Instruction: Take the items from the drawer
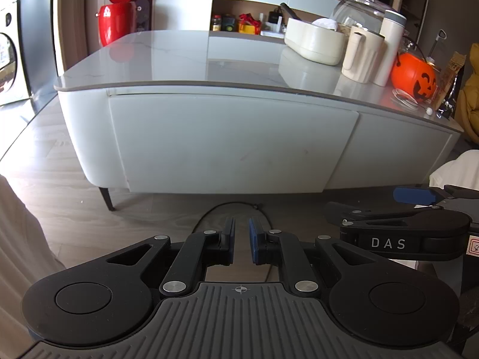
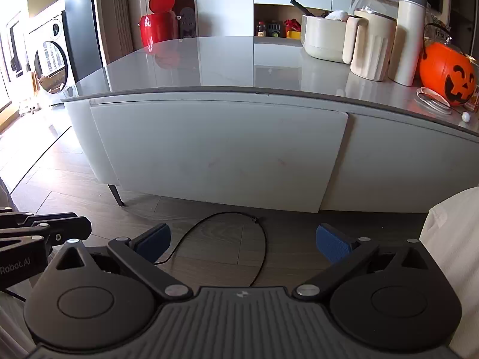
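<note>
A low white table has a wide white drawer front (image 1: 233, 140) (image 2: 221, 149) that sits flush and closed under the grey top, so nothing inside it shows. My left gripper (image 1: 242, 239) hovers over the wooden floor in front of the drawer, its blue pads nearly together with nothing between them. To its right, my right gripper (image 2: 242, 242) stands wide open and empty, facing the same drawer front at a similar distance. Each gripper shows at the edge of the other's view: the right gripper (image 1: 413, 227) and the left gripper (image 2: 45, 230).
A black cable (image 2: 239, 218) loops on the floor just ahead of both grippers. The grey tabletop (image 1: 179, 56) carries a cream pitcher (image 1: 360, 55), a tall canister (image 1: 389, 48), a cream container (image 1: 314, 43) and an orange pumpkin bucket (image 1: 414, 79) at the right. White cloth (image 2: 452, 254) hangs at the right.
</note>
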